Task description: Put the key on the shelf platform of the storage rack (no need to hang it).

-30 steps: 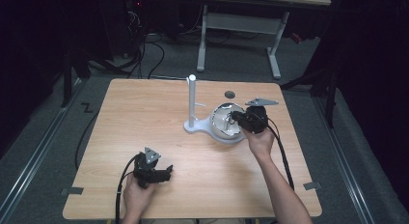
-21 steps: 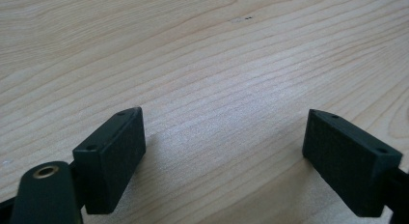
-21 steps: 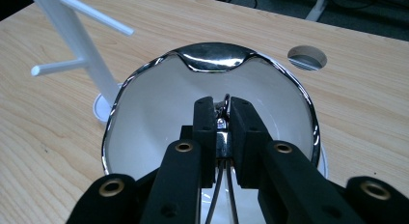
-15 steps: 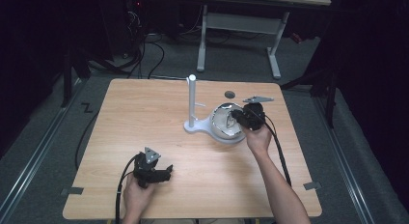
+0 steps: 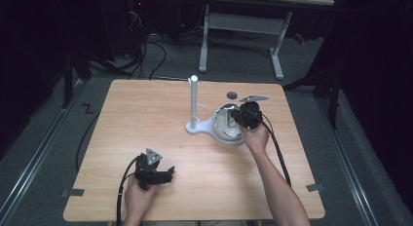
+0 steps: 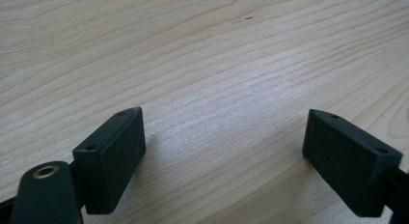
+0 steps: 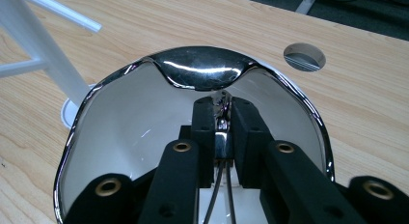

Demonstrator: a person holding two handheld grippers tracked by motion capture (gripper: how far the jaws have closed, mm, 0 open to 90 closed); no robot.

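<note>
Item: chrome bowl (image 5: 227, 124), seated on the round base of a white stand (image 5: 194, 105), right of the stand's upright post and touching that base. In the right gripper view the bowl's (image 7: 193, 72) mirrored rim curves round the jaws, which are closed narrow on a thin shiny piece (image 7: 221, 130) down inside the bowl; what that piece is cannot be told. Two thin wires run down from it.

Right gripper (image 5: 242, 117): reaches into the bowl from its right side, apparently so the pinched piece can be lifted or steadied while the stand keeps the bowl from sliding.

Left gripper (image 5: 163, 175): well apart from the bowl, toward the near edge of the wooden table (image 5: 146, 114), jaws spread wide over bare wood and holding nothing; judged parked, out of the working arm's way.

Dark round hole (image 5: 232, 95): in the table just beyond the bowl.

Change against the earlier frames: the right gripper has crept slightly leftward, deeper over the bowl; the left gripper stays put.
</note>
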